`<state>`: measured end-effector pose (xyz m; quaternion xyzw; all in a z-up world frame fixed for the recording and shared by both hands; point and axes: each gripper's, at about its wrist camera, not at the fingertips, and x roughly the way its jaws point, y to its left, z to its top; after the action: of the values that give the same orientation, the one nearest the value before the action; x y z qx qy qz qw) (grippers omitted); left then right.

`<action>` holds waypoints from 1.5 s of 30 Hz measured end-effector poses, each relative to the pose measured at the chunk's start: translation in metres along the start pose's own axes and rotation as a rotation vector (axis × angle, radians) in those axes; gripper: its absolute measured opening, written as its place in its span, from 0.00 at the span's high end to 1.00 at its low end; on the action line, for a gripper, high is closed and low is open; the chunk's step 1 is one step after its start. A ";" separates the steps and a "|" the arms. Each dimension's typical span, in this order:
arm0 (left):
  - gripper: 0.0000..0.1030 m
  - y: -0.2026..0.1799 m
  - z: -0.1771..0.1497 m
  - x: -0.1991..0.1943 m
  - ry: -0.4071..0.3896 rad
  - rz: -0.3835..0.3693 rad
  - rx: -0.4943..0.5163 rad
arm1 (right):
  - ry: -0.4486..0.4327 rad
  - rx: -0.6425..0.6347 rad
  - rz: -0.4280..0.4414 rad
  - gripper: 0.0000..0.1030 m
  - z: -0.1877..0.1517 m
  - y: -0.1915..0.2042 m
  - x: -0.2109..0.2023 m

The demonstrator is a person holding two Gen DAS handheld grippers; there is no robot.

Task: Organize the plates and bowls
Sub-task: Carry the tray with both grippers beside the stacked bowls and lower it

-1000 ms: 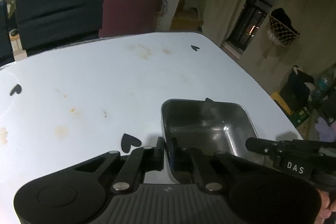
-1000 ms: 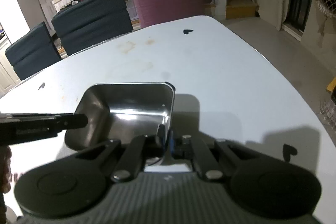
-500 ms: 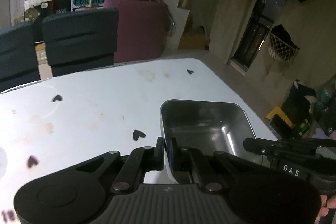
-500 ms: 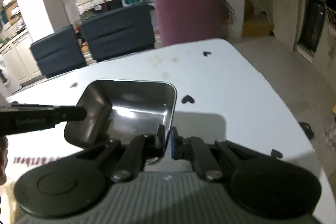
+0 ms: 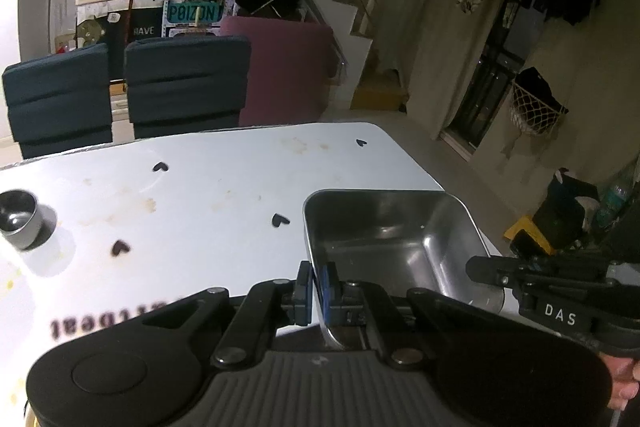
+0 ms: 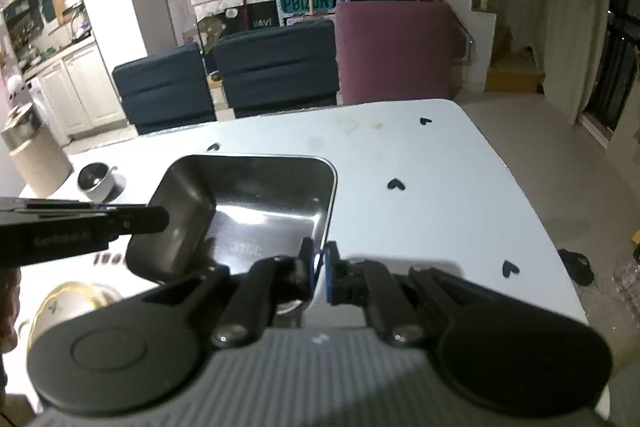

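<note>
A square steel tray [image 5: 394, 235] [image 6: 256, 211] hangs in the air above the white table [image 5: 208, 195] [image 6: 440, 187], held from two sides. My left gripper [image 5: 318, 287] is shut on the tray's left rim. My right gripper [image 6: 319, 273] is shut on its right rim. Each gripper shows in the other's view: the right one [image 5: 532, 277] at the tray's right side, the left one [image 6: 100, 223] at its left side. A small steel bowl [image 5: 18, 217] [image 6: 96, 181] stands on the table at the far left.
A white and yellow dish [image 6: 70, 305] lies low on the left, partly hidden. Two dark blue chairs [image 6: 224, 75] and a maroon chair [image 6: 394, 51] line the table's far edge. The table's right edge [image 6: 532, 211] drops to the floor. Black heart marks dot the tabletop.
Both grippers have risen with the tray between them and drawn back from the table's far end. The table looks smaller and lower, and the small steel bowl has come into view at left.
</note>
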<state>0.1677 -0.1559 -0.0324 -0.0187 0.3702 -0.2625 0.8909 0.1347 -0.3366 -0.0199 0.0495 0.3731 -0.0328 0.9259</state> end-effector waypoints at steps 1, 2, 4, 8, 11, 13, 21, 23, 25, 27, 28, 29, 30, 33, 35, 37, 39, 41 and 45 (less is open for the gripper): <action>0.95 0.002 -0.004 -0.004 0.000 0.002 -0.003 | 0.002 -0.019 -0.006 0.94 -0.003 0.005 -0.004; 0.95 0.004 -0.008 -0.007 0.000 0.002 -0.006 | 0.000 -0.037 -0.010 0.94 -0.004 0.010 -0.006; 0.95 0.010 -0.018 -0.010 0.006 0.000 -0.022 | 0.001 -0.063 -0.009 0.94 -0.008 0.017 -0.008; 0.95 0.023 -0.033 -0.006 0.048 0.004 -0.043 | 0.038 -0.047 0.032 0.94 -0.021 0.019 0.002; 0.95 0.026 -0.039 0.003 0.091 0.003 -0.037 | 0.097 -0.047 0.057 0.93 -0.031 0.019 0.011; 0.95 0.025 -0.043 0.008 0.112 0.013 -0.012 | 0.117 -0.054 0.041 0.93 -0.032 0.021 0.017; 0.94 0.022 -0.047 0.036 0.185 0.040 0.030 | 0.176 -0.088 -0.029 0.93 -0.039 0.037 0.035; 0.94 0.023 -0.046 0.042 0.207 0.042 0.030 | 0.185 -0.104 -0.045 0.94 -0.041 0.041 0.038; 0.94 0.021 -0.046 0.045 0.219 0.049 0.042 | 0.191 -0.114 -0.051 0.93 -0.044 0.042 0.041; 0.93 0.020 -0.049 0.047 0.226 0.054 0.060 | 0.192 -0.127 -0.063 0.94 -0.044 0.047 0.045; 0.93 0.019 -0.049 0.048 0.230 0.058 0.068 | 0.192 -0.133 -0.070 0.94 -0.045 0.046 0.041; 0.93 0.019 -0.050 0.049 0.234 0.063 0.076 | 0.193 -0.141 -0.076 0.94 -0.045 0.048 0.041; 0.93 0.019 -0.054 0.050 0.237 0.067 0.081 | 0.195 -0.145 -0.079 0.94 -0.046 0.048 0.042; 0.92 0.022 -0.057 0.054 0.252 0.073 0.093 | 0.200 -0.155 -0.085 0.94 -0.046 0.052 0.045; 0.91 0.024 -0.059 0.057 0.265 0.077 0.100 | 0.198 -0.157 -0.085 0.94 -0.044 0.054 0.046; 0.90 0.026 -0.061 0.060 0.279 0.083 0.102 | 0.201 -0.165 -0.084 0.94 -0.043 0.058 0.048; 0.90 0.026 -0.062 0.061 0.284 0.084 0.106 | 0.207 -0.180 -0.089 0.94 -0.043 0.061 0.052; 0.90 0.025 -0.062 0.061 0.281 0.082 0.107 | 0.211 -0.197 -0.101 0.94 -0.043 0.063 0.056; 0.89 0.024 -0.064 0.064 0.285 0.072 0.131 | 0.233 -0.214 -0.115 0.95 -0.044 0.061 0.065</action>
<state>0.1730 -0.1557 -0.1256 0.0901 0.4757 -0.2538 0.8374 0.1574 -0.2729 -0.0923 -0.0674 0.4814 -0.0400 0.8730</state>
